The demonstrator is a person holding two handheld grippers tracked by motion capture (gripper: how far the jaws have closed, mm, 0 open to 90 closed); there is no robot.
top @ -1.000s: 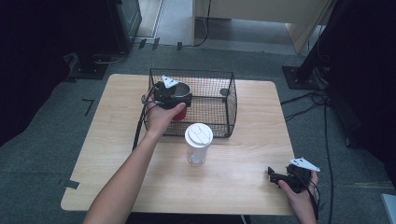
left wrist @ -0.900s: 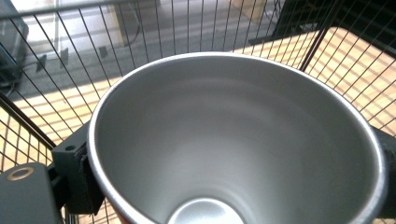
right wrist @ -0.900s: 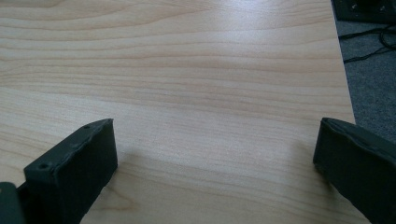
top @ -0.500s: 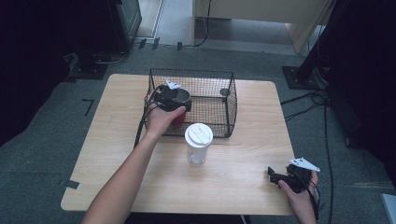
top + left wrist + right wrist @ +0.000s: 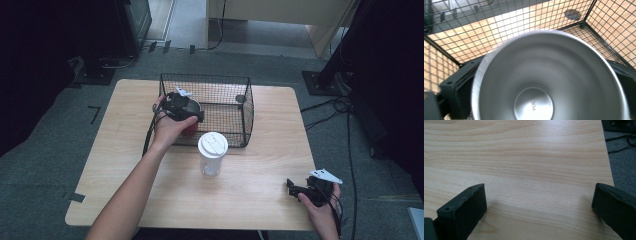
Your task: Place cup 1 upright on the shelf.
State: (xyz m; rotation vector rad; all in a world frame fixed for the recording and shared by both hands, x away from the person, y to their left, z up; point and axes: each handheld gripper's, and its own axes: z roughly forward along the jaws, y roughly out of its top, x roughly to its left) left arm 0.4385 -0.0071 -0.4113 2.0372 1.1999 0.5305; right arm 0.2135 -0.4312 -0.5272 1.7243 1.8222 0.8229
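My left gripper (image 5: 192,113) is shut on a red cup (image 5: 190,126) with a steel inside, holding it at the near left corner of the black wire basket (image 5: 246,116). In the left gripper view the cup's shiny open mouth (image 5: 546,82) faces the camera, with a black jaw pressed on each side of it and the basket mesh behind. My right gripper (image 5: 291,187) rests low at the table's near right corner. Its jaws stand wide apart in the right gripper view, and the right gripper (image 5: 539,205) has bare wood between them.
A clear tumbler with a white lid (image 5: 212,151) stands on the table just in front of the basket. A small dark round object (image 5: 240,98) lies at the basket's far right corner. The wooden table (image 5: 125,165) ends close to the right gripper.
My left gripper and the cup have shifted slightly down and toward the near side of the basket. The right gripper has not moved.
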